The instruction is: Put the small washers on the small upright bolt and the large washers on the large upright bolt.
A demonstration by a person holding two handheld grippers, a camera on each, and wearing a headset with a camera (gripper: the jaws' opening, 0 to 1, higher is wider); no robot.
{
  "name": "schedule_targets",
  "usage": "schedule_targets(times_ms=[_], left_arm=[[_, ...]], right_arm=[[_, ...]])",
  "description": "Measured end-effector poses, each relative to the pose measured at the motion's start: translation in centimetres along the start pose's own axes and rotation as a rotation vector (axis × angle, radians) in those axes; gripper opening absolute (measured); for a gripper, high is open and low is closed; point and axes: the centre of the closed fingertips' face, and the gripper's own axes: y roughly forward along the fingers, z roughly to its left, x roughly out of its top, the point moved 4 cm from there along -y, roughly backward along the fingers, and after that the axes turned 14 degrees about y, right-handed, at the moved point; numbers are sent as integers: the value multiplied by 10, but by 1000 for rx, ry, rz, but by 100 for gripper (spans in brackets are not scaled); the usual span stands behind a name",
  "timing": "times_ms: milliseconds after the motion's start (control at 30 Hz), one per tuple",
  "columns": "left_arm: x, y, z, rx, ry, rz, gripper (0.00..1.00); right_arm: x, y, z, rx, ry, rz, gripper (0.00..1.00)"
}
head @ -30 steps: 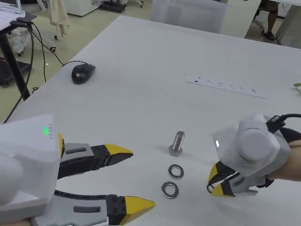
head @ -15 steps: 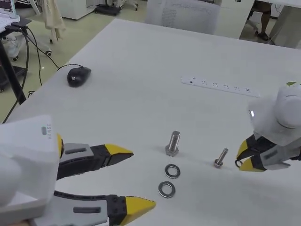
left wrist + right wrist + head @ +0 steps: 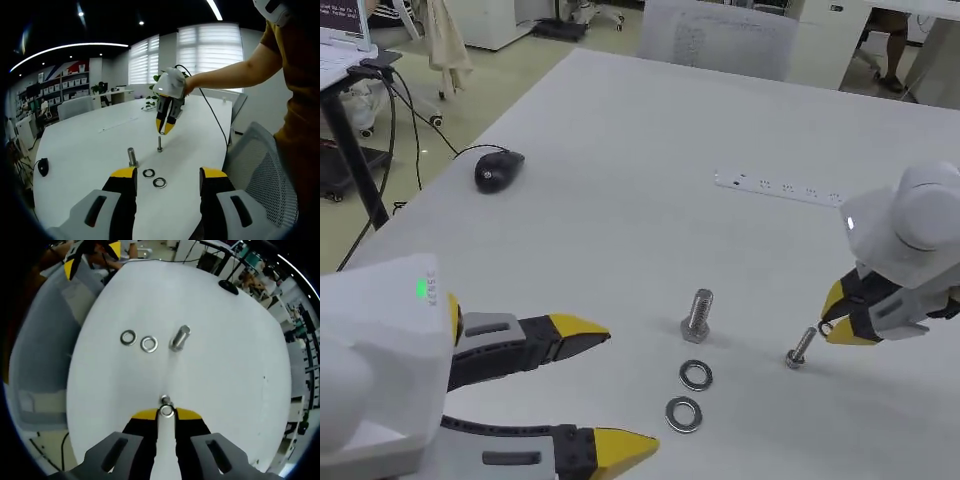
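Observation:
The small bolt [image 3: 800,347] stands slightly tilted on the white table [image 3: 620,200], right of the large upright bolt [image 3: 697,315]. My right gripper [image 3: 835,326] hovers just beside the small bolt's top, shut on a small washer [image 3: 166,411] that sits right over the bolt's end [image 3: 165,400]. Two large washers [image 3: 695,375] [image 3: 682,411] lie flat in front of the large bolt. My left gripper [image 3: 605,390] is open at the near left, nothing between its yellow fingertips [image 3: 124,172]. Its own view takes in the right gripper [image 3: 165,125], both bolts [image 3: 160,145] [image 3: 132,156] and the washers [image 3: 148,173].
A black mouse [image 3: 498,170] with its cable lies at the far left of the table. A white power strip [image 3: 780,187] lies behind the bolts. A chair [image 3: 720,35] stands at the far edge. The table's left edge drops to the floor.
My right gripper has lifted off the table with the small washer, uncovering the small bolt, and now sits close to the bolt's top. The left gripper has stayed put.

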Motion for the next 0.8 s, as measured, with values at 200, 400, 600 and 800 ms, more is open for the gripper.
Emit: schedule_targets(times_ms=[200, 400, 600, 800], left_arm=[[0, -2, 2, 6, -2, 3, 49], [-1, -1, 1, 3, -7, 0, 49], [-3, -2, 2, 8, -11, 3, 49], [-4, -2, 2, 10, -17, 5, 49]], right_arm=[[1, 4, -3, 9, -8, 5, 12], [3, 6, -4, 12, -20, 7, 12], [1, 9, -5, 15, -22, 17, 12], [0, 13, -8, 24, -23, 24, 12]])
